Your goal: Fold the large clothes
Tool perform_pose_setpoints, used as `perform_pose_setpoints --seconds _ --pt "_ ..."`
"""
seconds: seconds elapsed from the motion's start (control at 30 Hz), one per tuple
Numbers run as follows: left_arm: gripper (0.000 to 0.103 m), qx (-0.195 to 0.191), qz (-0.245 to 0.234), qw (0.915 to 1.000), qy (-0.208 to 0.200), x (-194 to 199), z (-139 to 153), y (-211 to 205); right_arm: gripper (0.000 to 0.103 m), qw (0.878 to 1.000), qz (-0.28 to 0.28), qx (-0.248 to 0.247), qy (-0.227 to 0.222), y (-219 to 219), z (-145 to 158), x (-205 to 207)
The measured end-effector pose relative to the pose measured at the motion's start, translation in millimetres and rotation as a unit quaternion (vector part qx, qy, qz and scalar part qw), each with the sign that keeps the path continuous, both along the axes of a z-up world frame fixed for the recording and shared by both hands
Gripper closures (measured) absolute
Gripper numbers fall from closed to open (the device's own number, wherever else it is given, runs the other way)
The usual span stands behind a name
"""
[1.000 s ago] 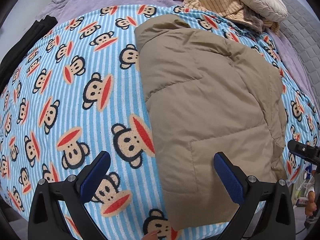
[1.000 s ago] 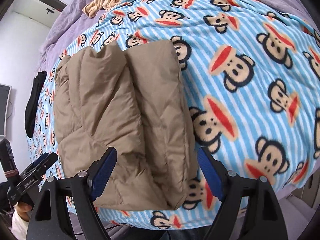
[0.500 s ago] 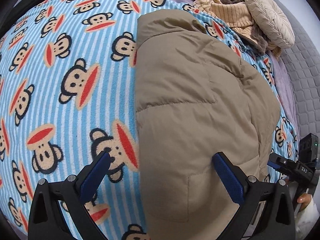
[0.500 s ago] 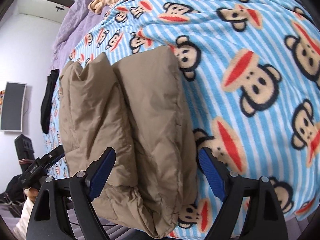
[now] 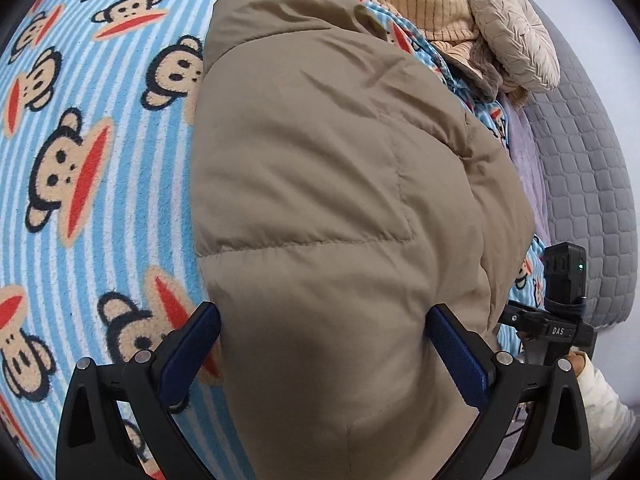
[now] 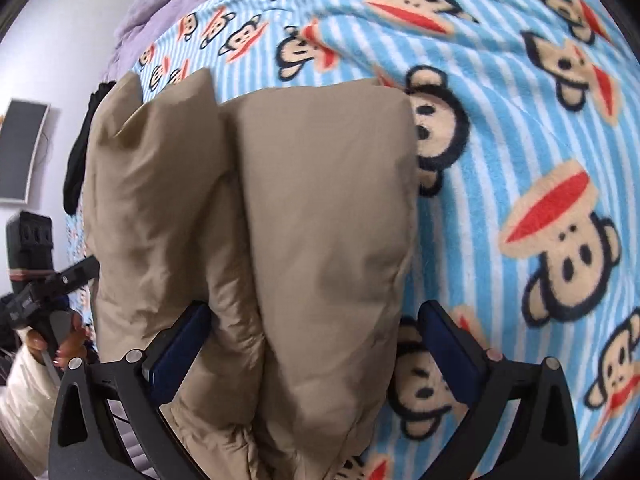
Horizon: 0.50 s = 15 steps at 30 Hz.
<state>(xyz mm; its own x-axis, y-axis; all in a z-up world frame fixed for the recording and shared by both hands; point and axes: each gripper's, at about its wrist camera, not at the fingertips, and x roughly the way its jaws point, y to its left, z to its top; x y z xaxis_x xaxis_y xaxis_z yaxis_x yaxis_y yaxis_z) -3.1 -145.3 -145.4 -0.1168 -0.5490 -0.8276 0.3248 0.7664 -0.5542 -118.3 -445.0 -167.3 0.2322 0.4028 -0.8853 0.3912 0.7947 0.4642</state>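
Blue ribbed pads line both grippers, set in black plastic arms with silver rivets. Left gripper (image 5: 320, 356) stands spread wide, its fingers straddling the near end of the tan puffer jacket (image 5: 340, 184) without pinching it. Right gripper (image 6: 316, 354) is likewise wide apart astride the same jacket (image 6: 280, 220), gripping nothing. That jacket is smooth, quilted and puffy, with stitched seams, folded into two long padded rolls side by side, and it lies on the fleece blanket (image 5: 92, 184), fuzzy, striped blue and white with monkey faces. Beyond the jacket sits a round pleated cream cushion (image 5: 512, 32) on ribbed beige knitwear (image 5: 428, 12); to its right, a grey quilted cover (image 5: 588, 184). Beside the jacket's right edge, the other gripper's handle reads "DAS" (image 5: 558, 331).
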Motion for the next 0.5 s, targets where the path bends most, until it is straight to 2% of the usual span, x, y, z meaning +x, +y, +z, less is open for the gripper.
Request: perform_pose_setpoints --seconds 0.2,0.37,0.43,0.5 --pt "0.0 -0.038 0.015 0.9981 0.046 16.2 -28.2 -7.2 0.0 0.993 0.0 0.113 -0.034 -6.4 -19.5 18.6" --pt "0.0 -0.04 0.027 0.9967 0.066 17.2 -41.2 -18.6 0.0 0.99 -0.004 0.138 -0.019 -3.6 -46.4 34.0" --pt "0.0 -0.028 0.029 0.9976 0.057 15.9 -37.9 -26.7 0.0 0.99 -0.015 0.139 -0.016 -0.6 -48.1 34.3" --pt "0.003 -0.007 0.022 0.9995 0.022 10.2 -25.6 -37.8 0.0 0.991 -0.026 0.135 -0.008 1.1 -46.3 34.0"
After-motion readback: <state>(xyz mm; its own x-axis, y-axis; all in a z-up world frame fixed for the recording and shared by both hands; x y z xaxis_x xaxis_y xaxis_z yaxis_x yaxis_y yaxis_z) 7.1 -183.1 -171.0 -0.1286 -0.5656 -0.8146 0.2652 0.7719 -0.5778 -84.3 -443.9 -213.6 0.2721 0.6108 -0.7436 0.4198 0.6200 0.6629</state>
